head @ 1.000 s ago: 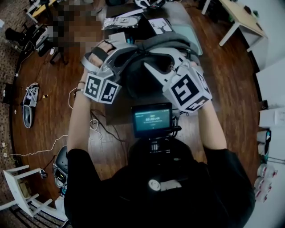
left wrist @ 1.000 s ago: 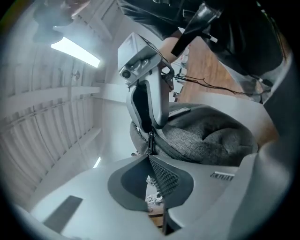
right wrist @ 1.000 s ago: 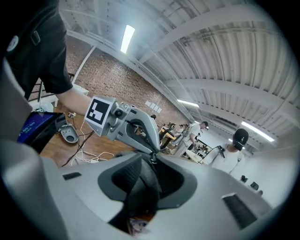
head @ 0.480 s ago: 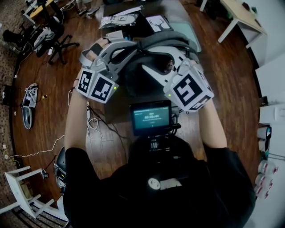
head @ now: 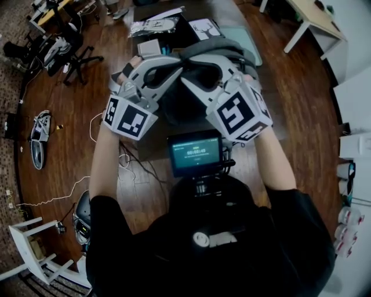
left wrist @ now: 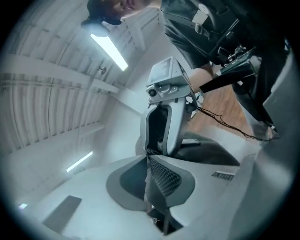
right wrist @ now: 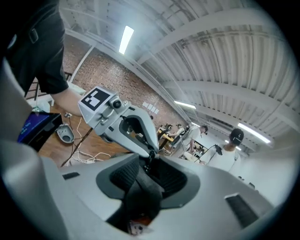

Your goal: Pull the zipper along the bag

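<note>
**Position of the work.** The bag (head: 177, 101), dark grey, lies on the table (head: 229, 17) directly ahead of the operator. Both grippers meet tip to tip over its upper edge.

**Left gripper (left wrist: 147, 157).** The jaws stand almost together, leaving only a narrow slit. A thin dark piece sits at the tips. In the right gripper view it shows as a small hanging tab, judged to be the zipper pull (right wrist: 149, 160). The left gripper is therefore taken to be clamped on that tab.

**Right gripper (right wrist: 146, 171).** The jaws stand fairly wide and have just been closing a little. A dark fabric fold (right wrist: 139, 192) of the bag fills the space between the pads and bears on both. This grip is judged to be the anchor that holds the bag against the pull.

**Progress.**
- Done: the bag is braced, and the tab appears to be taken. The two grips sit just beside each other.
- Not shown: the zipper track is hidden under the grippers in every view, so the length already run cannot be read.
- Left: since the grips are so near each other, the travel along the track is judged to be largely outstanding.
</note>
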